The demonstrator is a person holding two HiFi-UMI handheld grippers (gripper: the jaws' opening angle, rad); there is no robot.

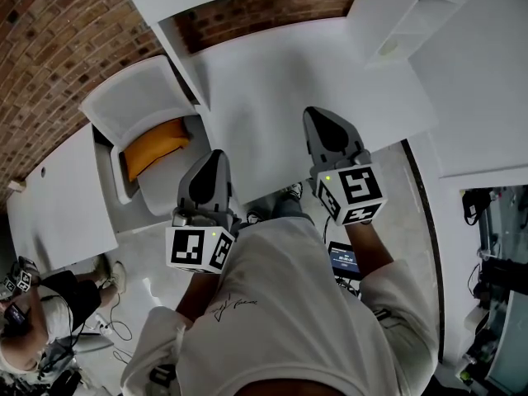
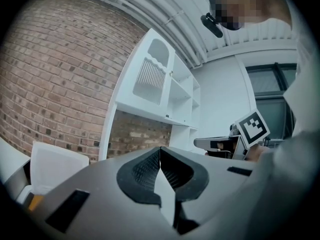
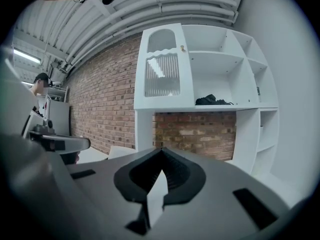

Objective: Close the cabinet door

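The white wall cabinet (image 3: pixel 210 69) hangs above a desk against the brick wall. Its door (image 3: pixel 162 66), with an arched ribbed glass panel and a small gold knob (image 3: pixel 182 48), covers the leftmost compartment; whether it sits flush I cannot tell. The left gripper view shows the same door (image 2: pixel 151 74) at a slant. My left gripper (image 1: pixel 216 153) (image 2: pixel 160 149) and right gripper (image 1: pixel 318 112) (image 3: pixel 161 149) are both shut and hold nothing. They are raised over the desk's front edge, well short of the cabinet.
A white desk (image 1: pixel 305 73) lies under the cabinet. To its left stands a white chair (image 1: pixel 136 106) with an orange cushion (image 1: pixel 155 145). A dark bundle (image 3: pixel 214 100) rests on an open shelf. Another person (image 1: pixel 33 304) sits at lower left beside a second white table (image 1: pixel 58 205).
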